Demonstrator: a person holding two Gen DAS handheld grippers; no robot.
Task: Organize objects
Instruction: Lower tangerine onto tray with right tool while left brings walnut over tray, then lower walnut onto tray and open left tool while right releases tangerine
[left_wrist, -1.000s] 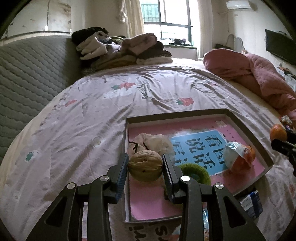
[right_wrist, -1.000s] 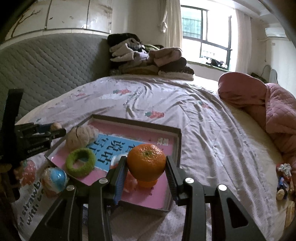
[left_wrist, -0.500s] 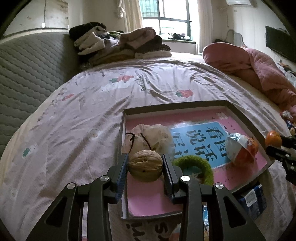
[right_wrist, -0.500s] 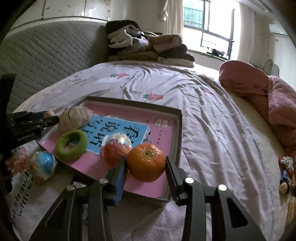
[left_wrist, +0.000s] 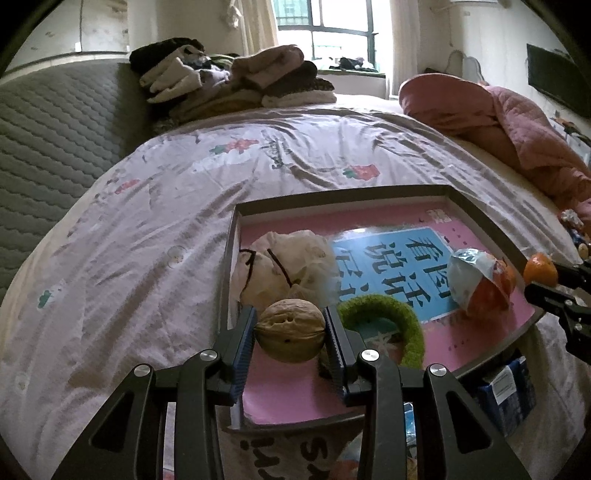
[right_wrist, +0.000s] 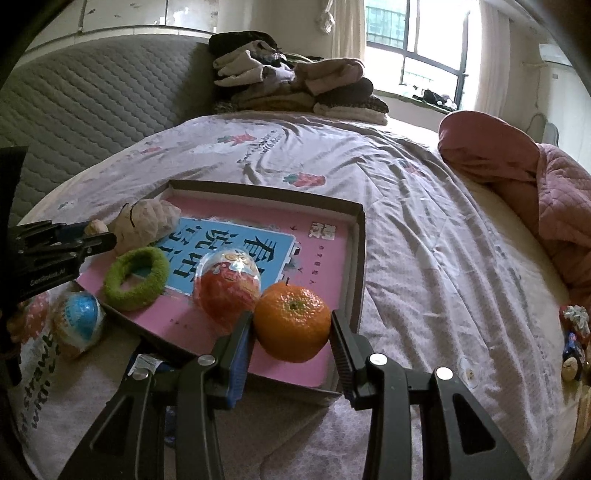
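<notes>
Gripping a walnut (left_wrist: 290, 330) in our left gripper (left_wrist: 289, 334), we've got both blue pads pressed against its sides, holding it over the near left corner of the tray (left_wrist: 343, 195). Our right gripper (right_wrist: 291, 326) is pinching a tangerine (right_wrist: 291, 323) the same way, over the tray's near right corner (right_wrist: 356, 258), stem end facing up. We can't tell if either one is actually touching the pink floor.

Writing-wise: nearest to us, the white cloth or bag (right_wrist: 35, 354) under the tray's near edge reads something like "strawb..." in dark letters, with the rest cut off. One gripper body has a small white logo we can't make out. On the tray floor there's a blue panel (left_wrist: 410, 269) with big black Chinese characters, 看 and 说 among them.

Inside the tray, from near to far: a fuzzy green hair tie (right_wrist: 136, 278) lying flat, a foil-wrapped toy egg (right_wrist: 229, 286) in red and white just beside the tangerine, then a cream knitted pouch (left_wrist: 291, 266) with dark cord back by the left wall. A blue-topped egg (right_wrist: 77, 325) sits outside the tray, on the printed cloth.

Further off, we see the strawberry-print bedsheet (left_wrist: 155, 206), a pink quilt (left_wrist: 509, 125) bunched on the right, and folded clothes (left_wrist: 236, 81) stacked by the grey padded headboard (left_wrist: 55, 122).
</notes>
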